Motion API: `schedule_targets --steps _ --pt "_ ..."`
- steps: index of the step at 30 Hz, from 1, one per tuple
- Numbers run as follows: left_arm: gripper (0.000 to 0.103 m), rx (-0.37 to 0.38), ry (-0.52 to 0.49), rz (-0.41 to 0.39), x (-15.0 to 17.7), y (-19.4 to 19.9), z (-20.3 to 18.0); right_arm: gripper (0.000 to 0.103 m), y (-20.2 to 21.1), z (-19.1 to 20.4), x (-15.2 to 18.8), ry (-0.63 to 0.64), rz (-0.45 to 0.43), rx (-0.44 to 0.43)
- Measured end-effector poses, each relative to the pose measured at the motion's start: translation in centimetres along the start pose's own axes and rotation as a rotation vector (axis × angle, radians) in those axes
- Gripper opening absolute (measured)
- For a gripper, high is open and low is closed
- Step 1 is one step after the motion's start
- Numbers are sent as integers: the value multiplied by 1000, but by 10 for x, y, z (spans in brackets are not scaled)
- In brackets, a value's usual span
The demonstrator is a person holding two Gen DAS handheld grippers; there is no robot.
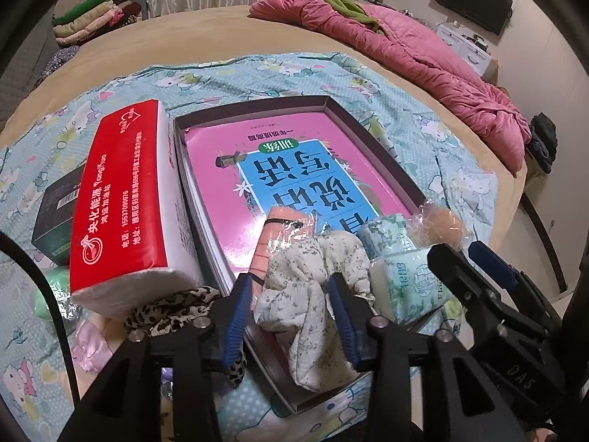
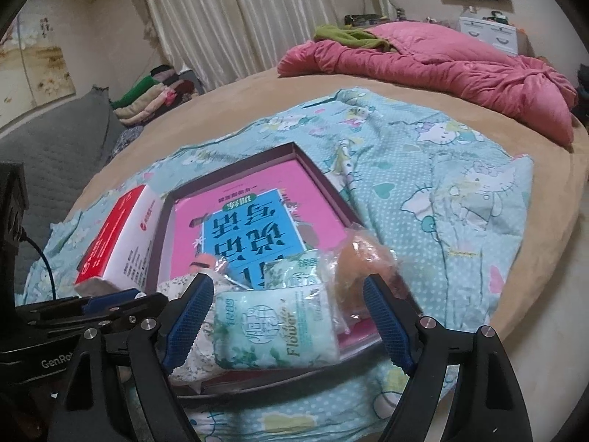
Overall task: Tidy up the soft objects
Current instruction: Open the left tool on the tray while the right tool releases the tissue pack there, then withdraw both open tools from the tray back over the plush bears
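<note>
On the bed (image 2: 533, 221), a cartoon-print sheet (image 1: 331, 73) is carrying a shallow box (image 1: 257, 105). Left tongs (image 1: 291, 316) are straddling a floral cloth (image 1: 313, 280) loosely at the box's near edge; right tongs (image 2: 291, 322) are gaping around a tissue pack (image 2: 272, 328). Curtains (image 2: 228, 18) are hanging behind.

Pink quilt (image 1: 423, 55), folded clothes (image 1: 92, 14), white curtains (image 2: 228, 18) behind the bed.
</note>
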State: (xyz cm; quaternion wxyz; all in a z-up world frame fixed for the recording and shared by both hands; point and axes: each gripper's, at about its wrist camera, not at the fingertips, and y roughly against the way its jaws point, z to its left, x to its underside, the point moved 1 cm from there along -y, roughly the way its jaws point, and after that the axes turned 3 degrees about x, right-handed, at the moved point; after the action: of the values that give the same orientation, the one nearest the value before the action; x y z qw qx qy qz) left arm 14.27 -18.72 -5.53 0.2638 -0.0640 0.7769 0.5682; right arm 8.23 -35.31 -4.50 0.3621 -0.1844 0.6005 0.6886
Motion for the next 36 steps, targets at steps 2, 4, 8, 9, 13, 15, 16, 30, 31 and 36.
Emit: schedule_targets --steps 2,4,8,9,13,15,16,30,31,36 --pt "50 1 -3 -6 0 2 0 85 2 -3 -1 -11 -7 6" --pt "51 8 -9 -12 0 5 -2 85 4 -5 -1 -22 -12 12" --pt "55 6 -24 -21 0 11 -6 85 8 -8 -1 -30 -18 17" --pt "57 7 -29 -25 -1 14 -8 85 8 -8 -1 -32 -19 18" --pt "65 -4 -41 -41 -1 24 -10 85 12 -10 -2 -42 -25 30" --pt "66 -16 -45 -48 0 30 -11 85 15 -11 -2 -52 -34 29" --pt "68 -19 -46 -48 1 32 -11 85 16 -11 -2 -54 -37 32" --pt "80 -66 -29 -81 11 68 5 86 40 14 -8 -5 -68 19" --pt "81 -66 -28 -85 12 72 6 86 42 16 -8 0 -69 15" --pt "82 -76 -21 -109 14 91 14 86 54 36 -11 35 -89 -4"
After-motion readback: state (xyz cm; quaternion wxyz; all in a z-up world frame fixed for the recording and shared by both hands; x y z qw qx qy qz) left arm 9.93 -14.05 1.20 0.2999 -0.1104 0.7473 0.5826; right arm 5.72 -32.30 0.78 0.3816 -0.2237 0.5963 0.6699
